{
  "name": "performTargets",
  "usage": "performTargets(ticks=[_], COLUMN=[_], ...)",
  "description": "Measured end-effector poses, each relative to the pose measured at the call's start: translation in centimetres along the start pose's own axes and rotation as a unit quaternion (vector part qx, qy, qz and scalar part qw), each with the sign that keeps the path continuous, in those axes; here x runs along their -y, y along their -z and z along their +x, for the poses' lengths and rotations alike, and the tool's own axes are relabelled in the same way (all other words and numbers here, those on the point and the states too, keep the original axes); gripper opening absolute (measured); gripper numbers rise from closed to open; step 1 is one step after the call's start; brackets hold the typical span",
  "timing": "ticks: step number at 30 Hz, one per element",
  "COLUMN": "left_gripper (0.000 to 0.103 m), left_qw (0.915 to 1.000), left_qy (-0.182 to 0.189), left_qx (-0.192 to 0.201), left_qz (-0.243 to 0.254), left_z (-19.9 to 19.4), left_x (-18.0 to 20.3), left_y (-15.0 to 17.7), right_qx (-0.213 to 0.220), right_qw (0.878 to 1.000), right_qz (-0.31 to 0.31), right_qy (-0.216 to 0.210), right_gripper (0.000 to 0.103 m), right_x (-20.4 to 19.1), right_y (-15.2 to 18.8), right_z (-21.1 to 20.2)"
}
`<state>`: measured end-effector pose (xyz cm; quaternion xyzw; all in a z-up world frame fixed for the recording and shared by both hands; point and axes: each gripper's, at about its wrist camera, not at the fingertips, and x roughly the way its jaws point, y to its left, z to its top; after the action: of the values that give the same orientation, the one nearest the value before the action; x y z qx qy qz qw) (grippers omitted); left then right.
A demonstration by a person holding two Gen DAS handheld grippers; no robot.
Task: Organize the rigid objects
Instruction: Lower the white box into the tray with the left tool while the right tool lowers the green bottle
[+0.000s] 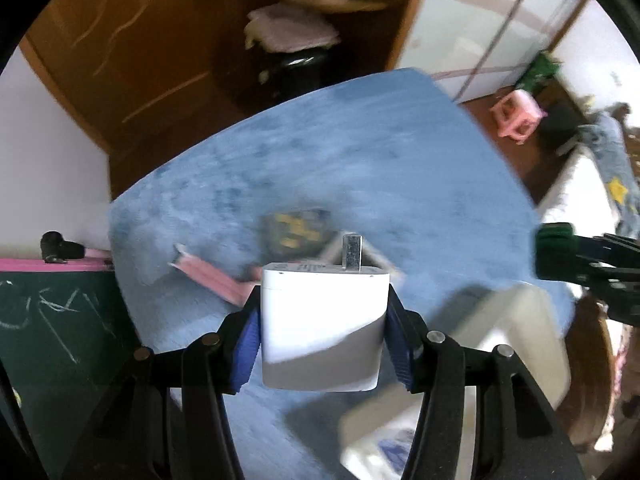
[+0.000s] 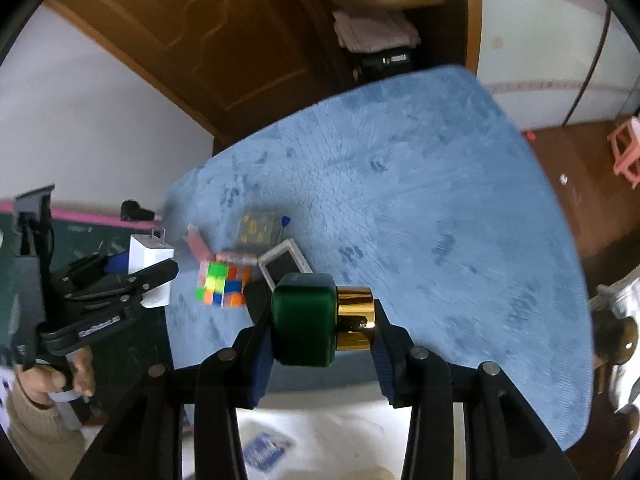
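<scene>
Your left gripper was clamped across the flat sides of the white charger, held above the blue mat; light, rigid, smooth-shelled. Your right gripper pinched the green bottle end to end; probably heavier, slippery, breakable.

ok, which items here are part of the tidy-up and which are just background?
Job:
- white charger, in left hand-held gripper
- green bottle, in right hand-held gripper
- puzzle cube
- pink box
- white case

Background:
- pink stool
- chalkboard
- wooden door
</scene>
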<state>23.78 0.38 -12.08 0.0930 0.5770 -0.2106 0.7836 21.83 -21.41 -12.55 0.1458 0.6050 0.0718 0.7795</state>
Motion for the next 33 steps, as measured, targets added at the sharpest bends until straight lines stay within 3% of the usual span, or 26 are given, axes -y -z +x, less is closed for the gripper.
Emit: performTargets(ticks=[6,11,16,23,33], left_gripper=[0.059,0.059,0.059,0.059,0.059], left_qw=[0.9982,0.9972,0.9977,0.9966,0.9913], left_qy=[0.045,0.044,0.019,-0.030,-0.061], left_qx=[0.039,0.049,0.026,-0.024,-0.081], left_qz=[-0.006,-0.035,-0.060,-0.073,-0.084], left_z=[-4.8,-5.5,-2.0,3.7,8.7], left_x=[5.9,10.8,13.9,16.3,17.5], left_y=[4.6,10.2,15.0,20.0,22.6], right_qx=[0.023,0.016,-0.009,-0.045,-0.095], right_qw=[0.998,0.991,0.984,0.974,0.959], right_qz=[-0.061,-0.121,-0.162,-0.196,-0.235], right_qy=[0.026,0.052,0.078,0.101,0.124], right_gripper=[0.043,0.043,0.043,0.043,0.043], right_x=[0.2,1.1,3.8,6.3,7.3], right_y=[5.9,11.0,16.0,20.4,23.2], right_z=[-4.2,-5.1,-3.9,-0.6,5.0])
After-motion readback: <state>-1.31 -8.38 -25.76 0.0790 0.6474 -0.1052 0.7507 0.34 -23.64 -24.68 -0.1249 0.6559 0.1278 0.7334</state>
